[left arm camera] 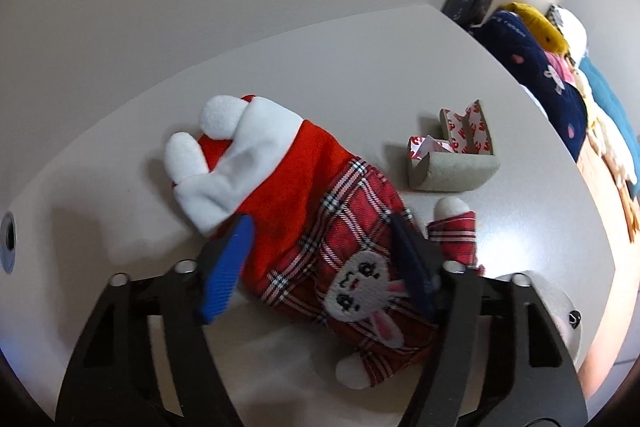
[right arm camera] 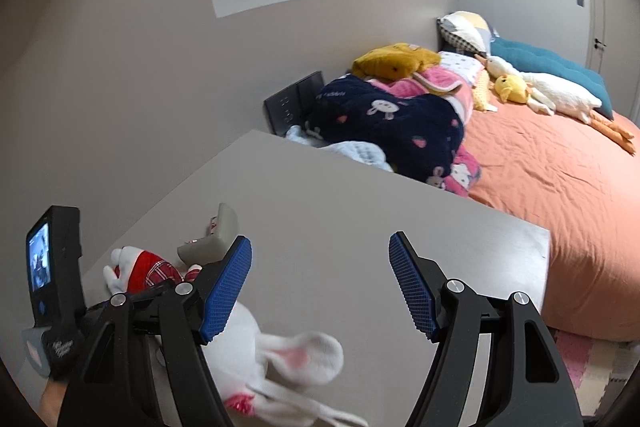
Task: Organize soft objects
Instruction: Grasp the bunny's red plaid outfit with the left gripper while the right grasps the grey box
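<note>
A plush rabbit (left arm camera: 320, 227) in a red top and red plaid dress lies on the grey table (left arm camera: 320, 75), white feet toward the far left. Its white head (left arm camera: 560, 311) shows at the lower right edge. My left gripper (left arm camera: 322, 267) is open, with its blue pads on either side of the rabbit's body. In the right wrist view the rabbit's white head and pink-lined ear (right arm camera: 296, 355) lie just below my right gripper (right arm camera: 320, 291). That gripper is open over the table (right arm camera: 360, 195) with nothing between its fingers. The left gripper's body (right arm camera: 52, 267) shows at the far left.
A grey holder with red-and-white tape (left arm camera: 452, 155) stands beside the rabbit, also visible in the right wrist view (right arm camera: 216, 235). Beyond the table is a bed with an orange sheet (right arm camera: 552, 179), a navy blanket (right arm camera: 400, 123), a yellow plush (right arm camera: 392, 61) and a white goose plush (right arm camera: 560, 91).
</note>
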`<act>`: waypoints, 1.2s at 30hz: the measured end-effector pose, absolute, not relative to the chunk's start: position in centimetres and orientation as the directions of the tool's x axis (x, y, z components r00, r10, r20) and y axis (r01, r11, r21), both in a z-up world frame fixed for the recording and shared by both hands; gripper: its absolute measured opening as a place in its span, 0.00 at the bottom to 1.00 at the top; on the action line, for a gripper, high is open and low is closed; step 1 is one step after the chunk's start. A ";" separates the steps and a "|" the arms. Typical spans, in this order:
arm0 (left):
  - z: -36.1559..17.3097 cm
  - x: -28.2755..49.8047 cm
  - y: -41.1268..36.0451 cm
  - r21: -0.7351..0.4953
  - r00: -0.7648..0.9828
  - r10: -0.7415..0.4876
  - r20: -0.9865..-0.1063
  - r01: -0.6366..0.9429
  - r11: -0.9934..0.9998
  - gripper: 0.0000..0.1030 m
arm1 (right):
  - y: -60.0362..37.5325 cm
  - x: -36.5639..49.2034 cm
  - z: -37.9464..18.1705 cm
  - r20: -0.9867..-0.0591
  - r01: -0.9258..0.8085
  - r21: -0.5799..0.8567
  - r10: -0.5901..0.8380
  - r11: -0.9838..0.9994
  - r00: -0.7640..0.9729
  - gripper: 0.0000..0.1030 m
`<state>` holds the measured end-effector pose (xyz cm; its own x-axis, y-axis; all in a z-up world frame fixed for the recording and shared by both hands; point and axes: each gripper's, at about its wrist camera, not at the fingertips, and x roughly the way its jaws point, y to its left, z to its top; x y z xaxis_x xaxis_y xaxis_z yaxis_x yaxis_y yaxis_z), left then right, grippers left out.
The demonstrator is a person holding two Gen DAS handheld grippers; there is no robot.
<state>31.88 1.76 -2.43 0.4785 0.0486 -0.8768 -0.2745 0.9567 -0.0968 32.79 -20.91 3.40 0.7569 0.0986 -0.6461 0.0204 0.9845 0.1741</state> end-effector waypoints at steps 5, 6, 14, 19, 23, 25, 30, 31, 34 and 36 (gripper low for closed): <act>-2.1 31.3 3.0 -0.154 0.505 -0.021 -0.863 -0.224 0.962 0.38 | -19.4 34.0 2.4 -0.673 -0.004 0.170 0.119 0.985 0.730 0.70; -2.1 31.2 3.1 -0.165 0.508 -0.034 -0.861 -0.216 0.962 0.34 | -19.0 34.3 2.2 -0.680 -0.010 0.169 0.124 0.985 0.723 0.70; 0.0 30.1 4.8 -0.224 0.546 -0.108 -0.831 -0.152 0.963 0.08 | -16.7 37.3 0.7 -0.737 -0.070 0.212 0.207 0.975 0.644 0.70; 1.8 29.5 6.7 -0.241 0.587 -0.110 -0.802 -0.151 0.959 0.02 | -15.4 39.9 -0.3 -0.769 -0.081 0.226 0.229 0.971 0.597 0.70; 2.6 29.1 7.8 -0.217 0.617 -0.061 -0.785 -0.181 0.959 0.02 | -14.4 41.3 -1.3 -0.790 -0.087 0.246 0.251 0.965 0.560 0.70; 3.1 29.0 8.3 -0.226 0.632 -0.064 -0.773 -0.180 0.957 0.02 | -13.7 41.9 -1.7 -0.797 -0.093 0.255 0.264 0.962 0.544 0.70; 4.1 28.8 8.7 -0.227 0.663 -0.051 -0.747 -0.183 0.957 0.02 | -12.5 43.3 -2.3 -0.804 -0.076 0.257 0.257 0.963 0.535 0.70; 4.3 28.7 8.8 -0.225 0.667 -0.048 -0.743 -0.182 0.957 0.01 | -12.4 43.5 -2.4 -0.806 -0.072 0.254 0.252 0.965 0.535 0.66; 4.7 28.9 8.4 -0.231 0.678 -0.054 -0.733 -0.173 0.957 0.01 | -12.1 44.1 -3.0 -0.818 -0.064 0.267 0.261 0.962 0.513 0.46; 5.0 28.7 8.2 -0.219 0.687 -0.046 -0.725 -0.167 0.961 0.01 | -12.1 44.3 -3.3 -0.818 -0.056 0.294 0.281 0.954 0.502 0.34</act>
<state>28.72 8.20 5.00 0.6872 -0.0457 -0.7250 -0.1668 0.9614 -0.2187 44.34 -12.15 -3.27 0.5022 0.2809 -0.8178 -0.0556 0.9543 0.2936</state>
